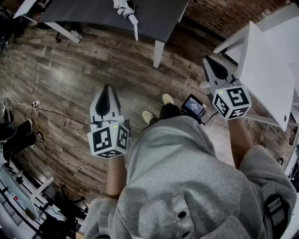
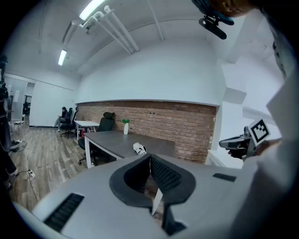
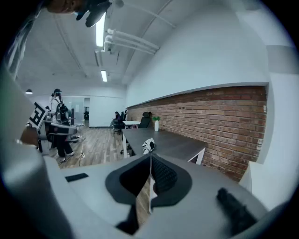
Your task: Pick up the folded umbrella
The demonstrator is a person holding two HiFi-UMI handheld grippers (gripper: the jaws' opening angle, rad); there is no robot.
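Note:
The folded umbrella (image 1: pixel 127 8), white with black parts, lies on a dark grey table (image 1: pixel 93 16) at the far side of the room, well ahead of both grippers. My left gripper (image 1: pixel 107 88) is held at waist height over the wooden floor, its jaws shut with nothing between them. My right gripper (image 1: pixel 207 59) hangs further right beside a white table, also shut and holding nothing. Past the closed jaws in the left gripper view (image 2: pixel 150 158), the umbrella (image 2: pixel 139 148) rests on the table (image 2: pixel 112 142). In the right gripper view (image 3: pixel 150 158) the umbrella (image 3: pixel 148 145) sits just above the closed jaws.
A white table (image 1: pixel 268 70) stands close on my right. Cables (image 1: pixel 42 109) run over the wood floor at the left, near stands and gear. A small screen device (image 1: pixel 193 106) hangs at my waist. A potted plant (image 2: pixel 125 127) and an office chair (image 2: pixel 108 120) stand at the grey table's far end.

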